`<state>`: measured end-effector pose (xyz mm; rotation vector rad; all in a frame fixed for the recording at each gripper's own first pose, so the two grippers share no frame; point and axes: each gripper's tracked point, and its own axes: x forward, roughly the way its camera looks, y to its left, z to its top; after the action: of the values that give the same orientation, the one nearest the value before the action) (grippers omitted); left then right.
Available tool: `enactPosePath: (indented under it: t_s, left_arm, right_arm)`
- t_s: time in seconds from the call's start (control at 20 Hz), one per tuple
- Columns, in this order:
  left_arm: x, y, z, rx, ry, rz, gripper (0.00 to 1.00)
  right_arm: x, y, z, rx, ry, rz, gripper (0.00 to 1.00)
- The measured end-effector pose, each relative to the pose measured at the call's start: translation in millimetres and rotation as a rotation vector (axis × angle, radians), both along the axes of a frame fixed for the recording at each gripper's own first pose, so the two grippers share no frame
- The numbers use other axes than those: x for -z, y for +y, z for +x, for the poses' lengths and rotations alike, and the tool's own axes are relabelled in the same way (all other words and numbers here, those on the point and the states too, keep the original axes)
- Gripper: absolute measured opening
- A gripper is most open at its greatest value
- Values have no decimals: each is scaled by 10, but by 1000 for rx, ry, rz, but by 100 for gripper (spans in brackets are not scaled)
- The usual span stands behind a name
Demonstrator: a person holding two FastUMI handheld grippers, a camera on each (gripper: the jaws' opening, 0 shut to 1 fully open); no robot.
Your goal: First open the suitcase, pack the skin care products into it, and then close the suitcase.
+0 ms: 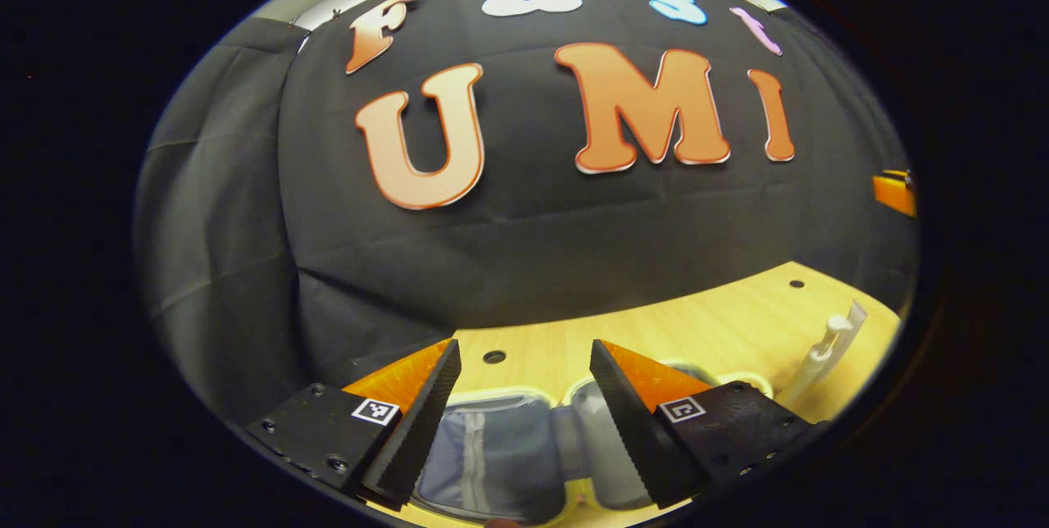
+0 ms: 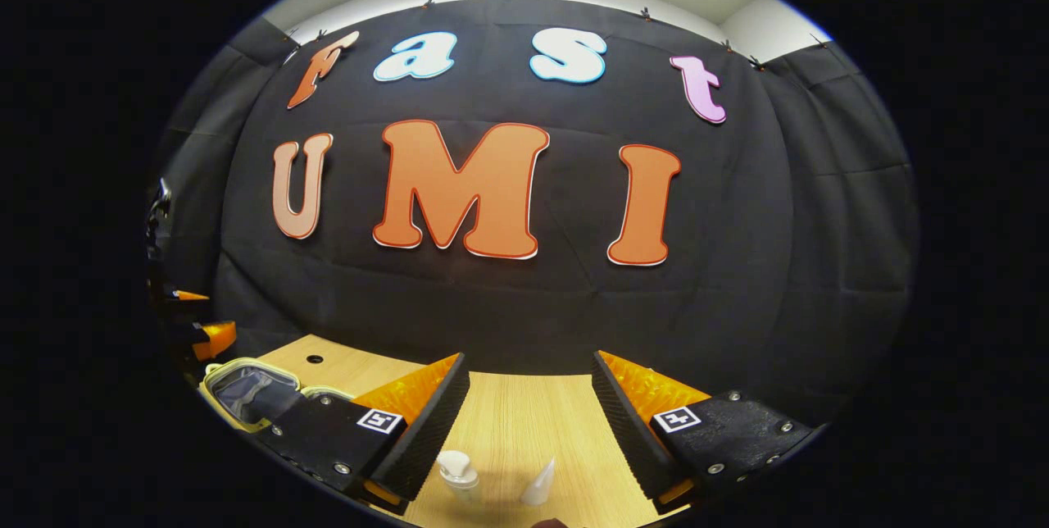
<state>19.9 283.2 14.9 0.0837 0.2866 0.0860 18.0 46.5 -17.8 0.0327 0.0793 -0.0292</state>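
Observation:
The small suitcase [image 1: 492, 446] lies open on the wooden table, showing its pale yellow rim and grey lining with a zip. My left gripper [image 1: 524, 345] hovers open above it with nothing between its fingers. A white skin care bottle [image 1: 828, 348] lies on the table to the right of the case. In the right gripper view, my right gripper [image 2: 529, 356] is open over a white pump bottle [image 2: 457, 471] and a white tube [image 2: 541, 483], both standing low between its fingers. The open suitcase [image 2: 250, 389] sits at the left, with the left gripper [image 2: 197, 331] at the edge above it.
The wooden table [image 2: 524, 421] runs back to the black cloth wall. Small round holes [image 1: 494, 357] mark its surface near the back edge. An orange part [image 1: 893, 192] shows at the far right edge of the left gripper view.

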Motion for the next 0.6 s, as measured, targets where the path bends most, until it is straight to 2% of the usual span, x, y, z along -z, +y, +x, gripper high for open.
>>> enactPosePath:
  t_s: [0.2,0.45,0.6]
  left_arm:
    - [-244,-470,71,50,-57,33,99]
    - [-372,-999,76,106,-91,-5,99]
    - [-392,-1322,96,148,-102,-16,100]
  right_arm:
    - [121,-53,-23,-17,16,13,95]
    - [227,-167,-26,-26,18,-6,95]
    - [432,-183,-44,-39,61,-14,96]
